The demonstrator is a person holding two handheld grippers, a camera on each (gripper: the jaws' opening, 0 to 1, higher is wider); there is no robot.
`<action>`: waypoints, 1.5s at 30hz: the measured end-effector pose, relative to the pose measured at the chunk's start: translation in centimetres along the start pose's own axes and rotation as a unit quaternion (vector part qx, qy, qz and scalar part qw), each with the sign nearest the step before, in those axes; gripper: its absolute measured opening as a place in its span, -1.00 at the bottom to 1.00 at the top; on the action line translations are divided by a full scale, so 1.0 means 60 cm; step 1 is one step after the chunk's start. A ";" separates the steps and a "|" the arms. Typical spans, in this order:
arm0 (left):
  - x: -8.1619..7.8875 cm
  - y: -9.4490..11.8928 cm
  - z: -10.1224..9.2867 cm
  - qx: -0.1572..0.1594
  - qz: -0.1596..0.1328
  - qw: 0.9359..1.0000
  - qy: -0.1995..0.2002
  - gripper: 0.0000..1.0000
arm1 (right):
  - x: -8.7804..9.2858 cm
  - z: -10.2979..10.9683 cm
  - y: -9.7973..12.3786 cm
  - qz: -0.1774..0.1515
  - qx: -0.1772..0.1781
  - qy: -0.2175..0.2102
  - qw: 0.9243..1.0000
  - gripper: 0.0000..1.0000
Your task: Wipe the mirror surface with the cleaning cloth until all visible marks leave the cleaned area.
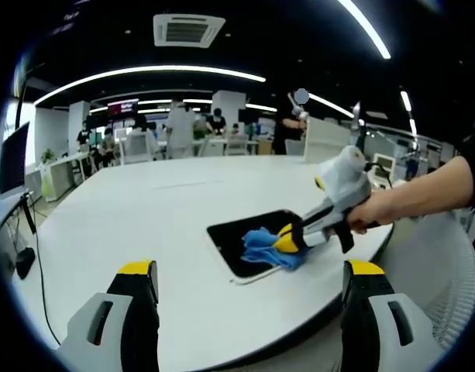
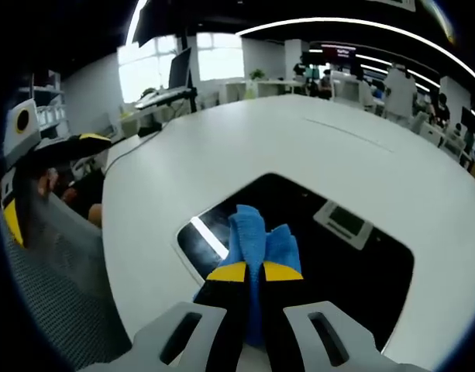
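You are pinching the blue cleaning cloth (image 2: 256,240) in your right gripper (image 2: 254,273), pressing it on the mirror (image 2: 353,271) at lower centre. Your left gripper (image 1: 251,271) is hanging wide open, empty. Marks are too small to judge; wiping seems underway.

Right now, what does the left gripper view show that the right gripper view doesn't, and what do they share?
Left gripper view: the left gripper, open over the table edge, and a hand holding the right gripper. Right gripper view: ceiling reflections in the mirror and a mesh chair back. Both: the blue cloth clamped on the mirror, on the white table.
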State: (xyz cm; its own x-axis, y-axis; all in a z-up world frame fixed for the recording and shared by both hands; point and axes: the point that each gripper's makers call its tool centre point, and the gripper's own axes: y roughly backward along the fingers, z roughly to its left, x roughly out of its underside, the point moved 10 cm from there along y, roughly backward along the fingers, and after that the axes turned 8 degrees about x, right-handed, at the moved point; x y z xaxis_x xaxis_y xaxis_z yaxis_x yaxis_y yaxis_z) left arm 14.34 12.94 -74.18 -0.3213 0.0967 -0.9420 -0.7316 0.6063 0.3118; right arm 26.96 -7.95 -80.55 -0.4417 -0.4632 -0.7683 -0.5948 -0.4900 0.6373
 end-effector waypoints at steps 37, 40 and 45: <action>0.001 -0.001 -0.003 0.012 0.011 1.000 0.002 0.98 | -0.037 0.064 -0.045 -0.013 -0.041 -0.002 0.999 -1.00; 0.001 -0.001 -0.003 0.013 0.008 1.000 0.001 0.98 | -0.041 0.075 -0.050 -0.015 -0.043 -0.003 0.999 -1.00; 0.001 -0.001 -0.004 0.013 0.008 1.000 0.001 0.98 | -0.044 0.080 -0.052 -0.015 -0.039 -0.004 0.999 -1.00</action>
State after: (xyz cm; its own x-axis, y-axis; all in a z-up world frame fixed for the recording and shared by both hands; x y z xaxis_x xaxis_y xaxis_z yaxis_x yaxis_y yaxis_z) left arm 14.21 12.75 -74.21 -0.3336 0.1052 -0.9368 -0.7110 0.6244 0.3233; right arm 26.75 -1.65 -80.76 -0.4298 -0.4413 -0.7877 -0.5541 -0.5600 0.6160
